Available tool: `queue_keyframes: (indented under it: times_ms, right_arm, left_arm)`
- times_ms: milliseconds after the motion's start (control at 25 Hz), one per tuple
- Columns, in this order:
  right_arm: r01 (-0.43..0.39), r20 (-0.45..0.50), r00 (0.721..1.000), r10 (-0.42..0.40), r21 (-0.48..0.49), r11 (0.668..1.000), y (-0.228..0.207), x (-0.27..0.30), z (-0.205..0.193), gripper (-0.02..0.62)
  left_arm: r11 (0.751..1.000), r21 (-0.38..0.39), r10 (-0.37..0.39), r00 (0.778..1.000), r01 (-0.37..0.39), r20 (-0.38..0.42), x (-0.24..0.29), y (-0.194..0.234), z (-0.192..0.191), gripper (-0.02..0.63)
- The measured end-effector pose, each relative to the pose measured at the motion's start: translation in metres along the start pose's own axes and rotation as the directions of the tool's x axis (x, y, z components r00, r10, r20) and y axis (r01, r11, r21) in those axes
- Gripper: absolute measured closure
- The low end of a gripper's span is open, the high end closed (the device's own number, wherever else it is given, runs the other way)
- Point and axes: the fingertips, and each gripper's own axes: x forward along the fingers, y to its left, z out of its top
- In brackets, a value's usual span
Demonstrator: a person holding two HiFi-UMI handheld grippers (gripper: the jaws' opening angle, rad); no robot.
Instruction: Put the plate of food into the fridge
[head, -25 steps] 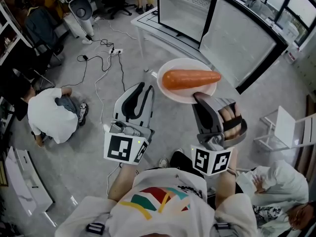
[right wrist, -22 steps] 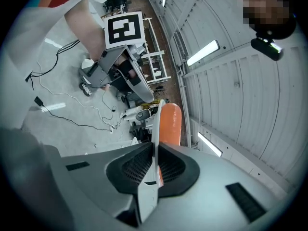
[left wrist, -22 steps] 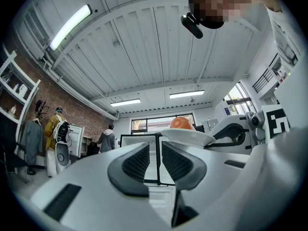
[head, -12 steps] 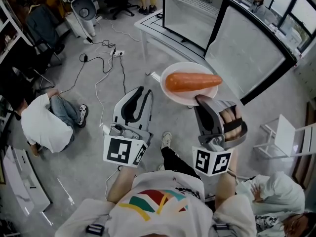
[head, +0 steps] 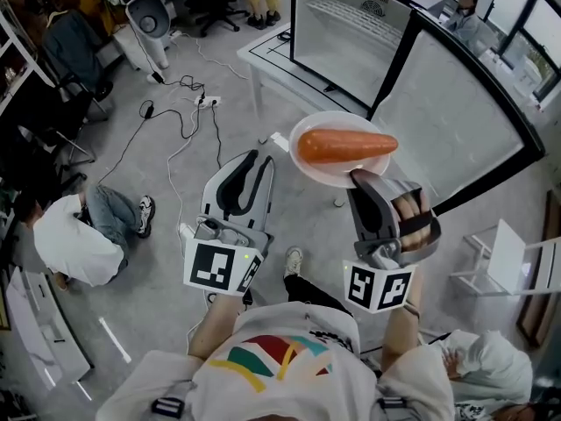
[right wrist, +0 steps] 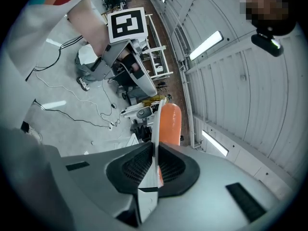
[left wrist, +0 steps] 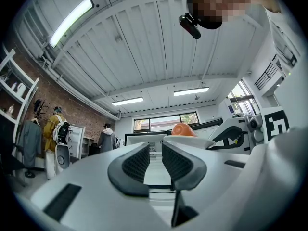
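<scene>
Left gripper, seven o'clock of the load, jaws slightly parted, empty, likely kept spare. The round white ceramic plate with its long orange carrot is carried level, its rim pinched by the right gripper at five o'clock. The open glass-door fridge is at twelve.

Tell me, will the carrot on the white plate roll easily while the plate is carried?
Probably yes: the carrot is round and smooth and lies loose on the shallow plate. The right gripper pinches only one rim edge, so the plate may tip or tilt.
</scene>
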Motion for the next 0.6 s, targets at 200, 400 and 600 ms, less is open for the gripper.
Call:
queue_keyframes:
  times_ms: [200,400,600]
  right_arm:
    - [0.004,0.000,1.000,-0.004,0.004,1.000,-0.011,0.041,-0.021,0.566]
    - [0.011,-0.010,1.000,-0.011,0.002,1.000,-0.022,0.091,-0.050,0.567]
    - [0.012,-0.029,1.000,-0.011,0.021,1.000,-0.024,0.129,-0.074,0.567]
  left_arm:
    - [1.000,0.010,-0.008,1.000,0.008,0.009,0.046,0.019,-0.005,0.518]
    - [1.000,0.020,-0.014,1.000,0.014,0.017,0.101,0.040,-0.015,0.518]
    - [0.999,0.020,-0.037,0.999,0.037,-0.001,0.145,0.055,-0.034,0.518]
